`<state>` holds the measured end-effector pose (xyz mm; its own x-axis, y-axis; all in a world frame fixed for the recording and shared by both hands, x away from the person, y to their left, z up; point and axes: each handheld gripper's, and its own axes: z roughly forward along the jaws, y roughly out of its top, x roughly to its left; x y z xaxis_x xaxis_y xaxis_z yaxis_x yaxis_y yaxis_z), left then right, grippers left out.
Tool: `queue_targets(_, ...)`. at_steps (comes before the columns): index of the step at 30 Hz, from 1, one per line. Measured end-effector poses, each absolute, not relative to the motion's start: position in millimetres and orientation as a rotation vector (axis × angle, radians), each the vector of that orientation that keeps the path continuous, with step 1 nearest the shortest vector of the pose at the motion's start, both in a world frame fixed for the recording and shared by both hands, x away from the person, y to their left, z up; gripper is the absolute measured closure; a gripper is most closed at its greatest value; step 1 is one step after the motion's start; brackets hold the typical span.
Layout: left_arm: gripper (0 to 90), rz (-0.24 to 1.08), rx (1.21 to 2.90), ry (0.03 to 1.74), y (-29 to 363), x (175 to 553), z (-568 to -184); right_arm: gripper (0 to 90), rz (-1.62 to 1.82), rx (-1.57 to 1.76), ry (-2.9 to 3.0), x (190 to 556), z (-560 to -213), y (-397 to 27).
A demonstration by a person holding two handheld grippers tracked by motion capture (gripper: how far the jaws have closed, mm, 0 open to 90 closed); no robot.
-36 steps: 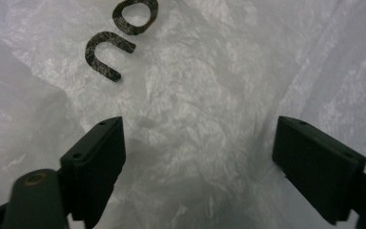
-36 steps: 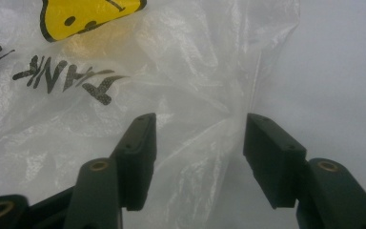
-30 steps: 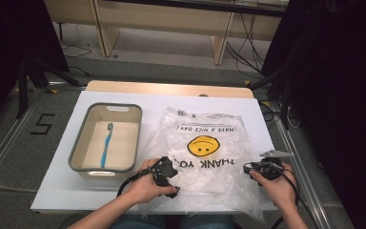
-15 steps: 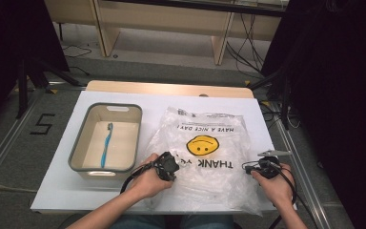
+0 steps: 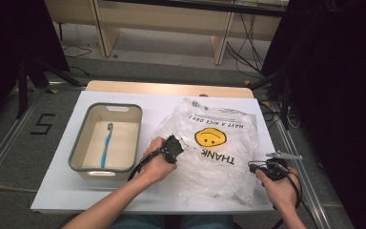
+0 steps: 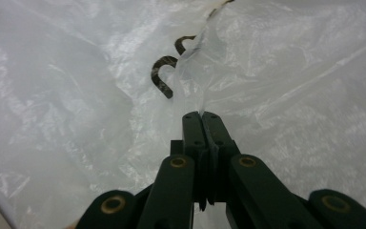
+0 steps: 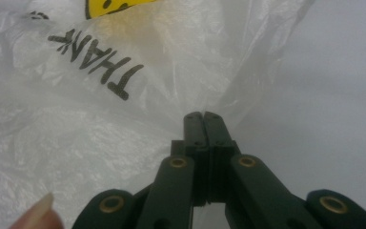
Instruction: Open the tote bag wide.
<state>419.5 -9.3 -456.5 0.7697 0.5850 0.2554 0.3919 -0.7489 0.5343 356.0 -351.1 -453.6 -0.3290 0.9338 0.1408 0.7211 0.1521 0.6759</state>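
Both grips on the plastic bag [image 5: 214, 152] are made; opening its mouth is, by judgement, still to do, and the blue toothbrush [image 5: 106, 144] lies untouched in the grey bin [image 5: 106, 168] at 9 o'clock from the bag. The bag lies crumpled on the white worktop [image 5: 66, 191], right of centre. Your left tool [image 6: 201, 114] has just closed and is clamped on a raised fold of film near the bag's middle. Your right tool [image 7: 203, 114] is clamped on the bag's edge at 4 o'clock. Both forearms enter from 6 o'clock, with each hand low over the worktop.
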Motion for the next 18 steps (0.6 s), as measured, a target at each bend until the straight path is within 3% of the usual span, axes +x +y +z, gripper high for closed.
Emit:
queue_targets(4,87.9,0.62,2.502,0.715,-13,431,-461,90.0,0.959,1.587,2.125,356,-453,-350)
queue_targets(8,79.4,0.629,2.493,0.715,-11,439,-463,90.0,0.944,1.574,2.098,356,-451,-352)
queue_targets(15,46.0,0.625,2.374,0.752,-2,435,-452,89.5,0.929,1.585,2.153,350,-453,-352)
queue_targets(18,38.6,0.592,2.335,0.734,7,423,-438,87.3,0.922,1.592,2.165,349,-454,-352)
